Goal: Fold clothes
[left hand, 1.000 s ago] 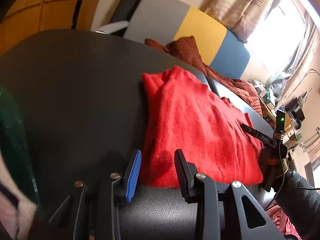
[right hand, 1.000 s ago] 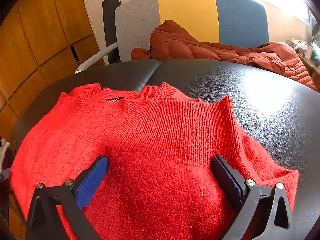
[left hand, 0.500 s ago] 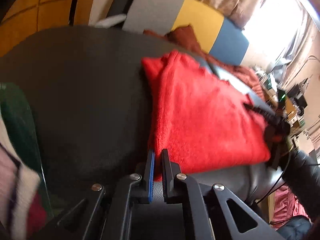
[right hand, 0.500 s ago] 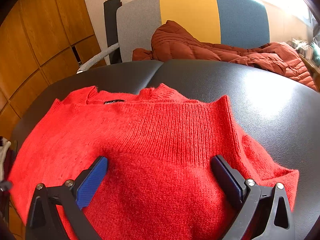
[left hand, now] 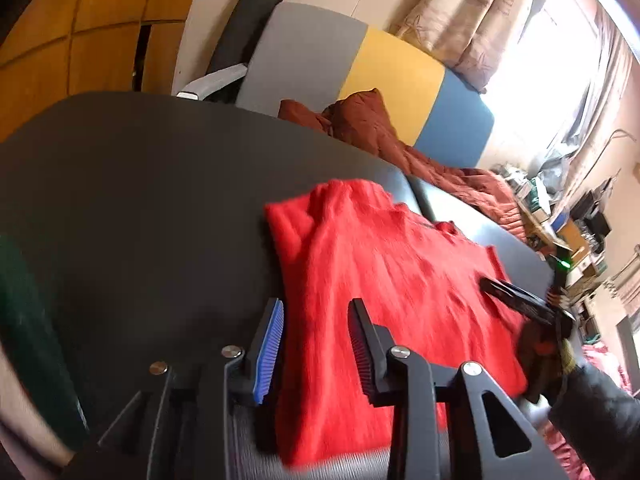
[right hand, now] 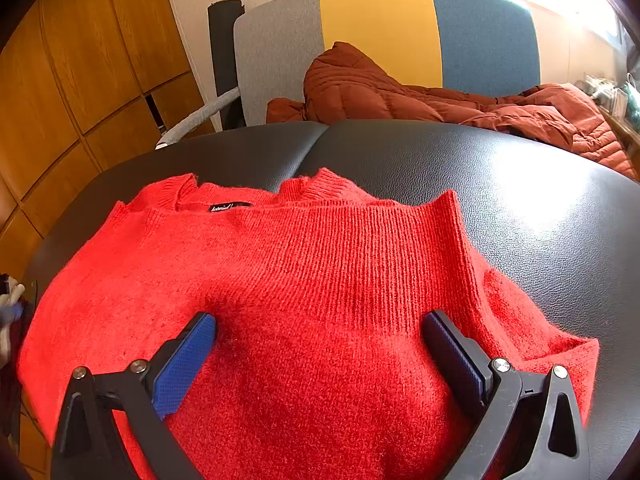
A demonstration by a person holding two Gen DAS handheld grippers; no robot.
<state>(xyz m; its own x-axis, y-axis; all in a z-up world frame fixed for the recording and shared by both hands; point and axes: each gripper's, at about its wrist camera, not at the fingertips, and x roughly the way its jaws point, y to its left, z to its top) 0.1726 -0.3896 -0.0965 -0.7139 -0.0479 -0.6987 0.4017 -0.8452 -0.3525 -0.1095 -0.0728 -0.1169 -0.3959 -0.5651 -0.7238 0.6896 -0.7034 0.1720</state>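
Observation:
A red knit sweater (left hand: 380,272) lies folded on the black padded table (left hand: 140,200), its collar and label at the far side (right hand: 232,208). My left gripper (left hand: 316,306) hovers over the sweater's near left edge. Its jaws are opening, with red fabric seen beneath and between them and the pads not pressing on it. My right gripper (right hand: 320,318) stands wide open, with both fingers resting on top of the sweater (right hand: 320,248) near its ribbed band. In the left wrist view, the right gripper (left hand: 516,300) shows at the sweater's right edge.
Behind the table (right hand: 520,200) stands a bench with a grey, yellow and blue back (right hand: 380,28), and a rust-red quilted jacket (right hand: 400,96) is heaped on it. Wooden panels (right hand: 80,60) line the left wall. A dark green object (left hand: 24,320) sits at the left edge. Cluttered shelves (left hand: 560,232) stand at the right.
My left gripper shut at the sweater's near edge half a second ago. It has since opened again and lifted back over the fabric. The right gripper has kept still.

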